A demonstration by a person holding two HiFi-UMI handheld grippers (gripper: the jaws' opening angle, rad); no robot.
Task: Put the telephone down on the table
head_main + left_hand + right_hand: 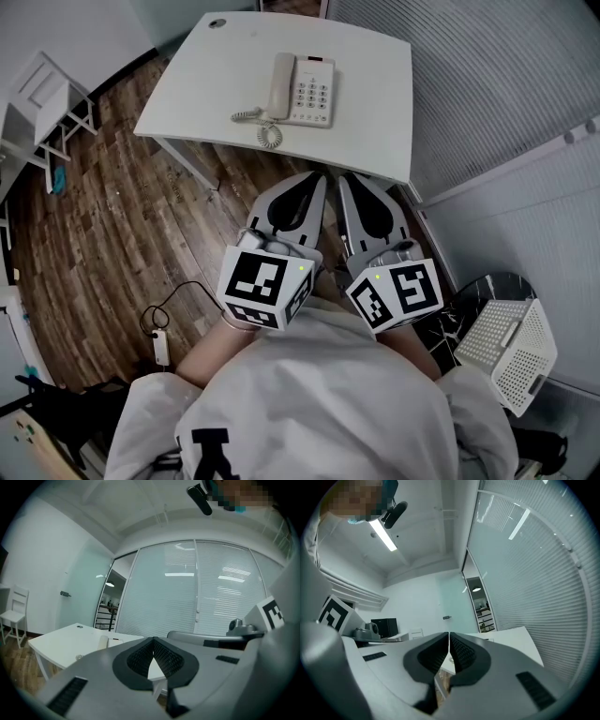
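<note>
Left gripper (316, 177) beside right gripper (348, 179), both closed, level, facing telephone (302, 90)

Off to my left a white chair (42, 98) stands on the wooden floor (112, 225); nearer me a white power strip (160, 348) lies on those boards; at my right sits a white perforated basket (514, 352), tilted.

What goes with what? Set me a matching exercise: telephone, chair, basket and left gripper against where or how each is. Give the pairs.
1 telephone
2 white chair
3 white basket
4 left gripper

A on the wood floor, far left
B shut, empty
C on the white table
D at the lower right of the head view

Pairs: 1-C, 2-A, 3-D, 4-B
</note>
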